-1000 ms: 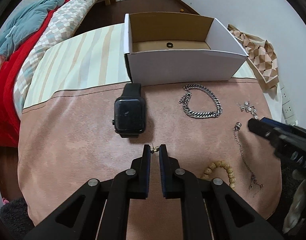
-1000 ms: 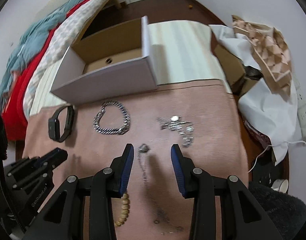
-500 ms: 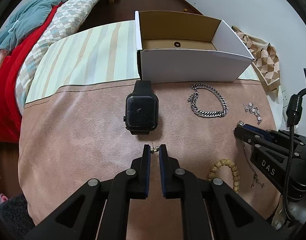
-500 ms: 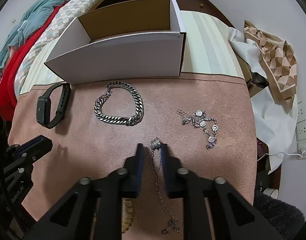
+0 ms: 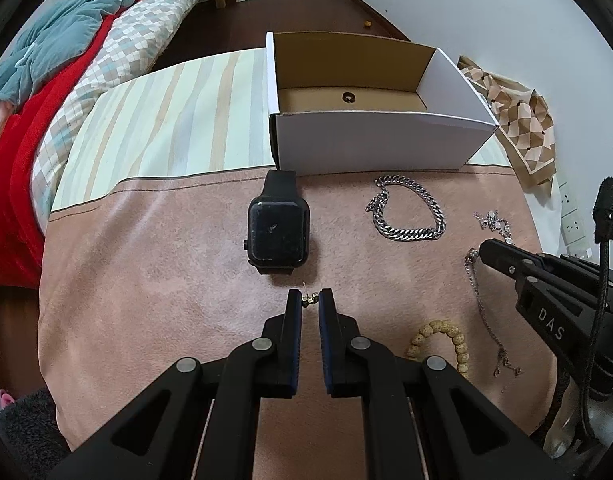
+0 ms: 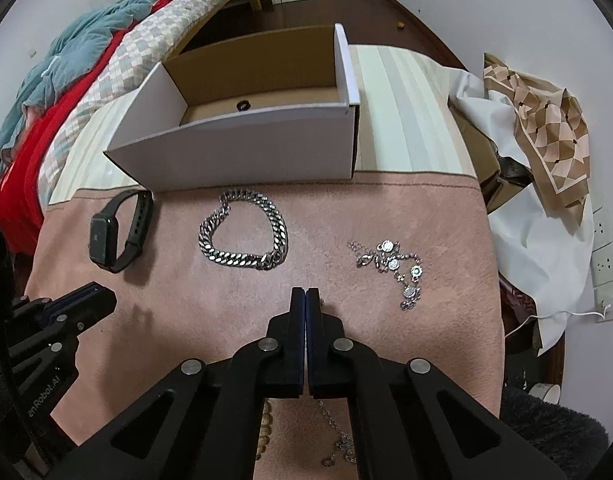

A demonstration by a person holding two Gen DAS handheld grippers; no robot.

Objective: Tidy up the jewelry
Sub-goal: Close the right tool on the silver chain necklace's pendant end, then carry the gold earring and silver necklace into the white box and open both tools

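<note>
My left gripper [image 5: 310,299] is shut on a small gold earring [image 5: 309,299] held just above the pink cloth, near the black smartwatch [image 5: 277,236]. My right gripper [image 6: 305,293] is shut on the top end of a thin silver chain [image 5: 479,292], whose tail trails under the fingers [image 6: 333,436]. A white cardboard box [image 5: 378,148] stands behind, with a dark ring [image 5: 348,97] on its floor. A heavy silver link bracelet [image 6: 242,236], a silver charm bracelet [image 6: 390,262] and a wooden bead bracelet [image 5: 442,340] lie on the cloth.
A striped mat [image 5: 174,120] lies under the box. A bed with red and teal bedding [image 5: 58,60] is at the left. A patterned scarf [image 6: 546,132] and white sheet [image 6: 538,240] hang off the right edge near wall sockets [image 6: 604,256].
My right gripper has gone from open around the thin chain's end to fully shut on it. My left gripper stays shut on the earring and has drifted left.
</note>
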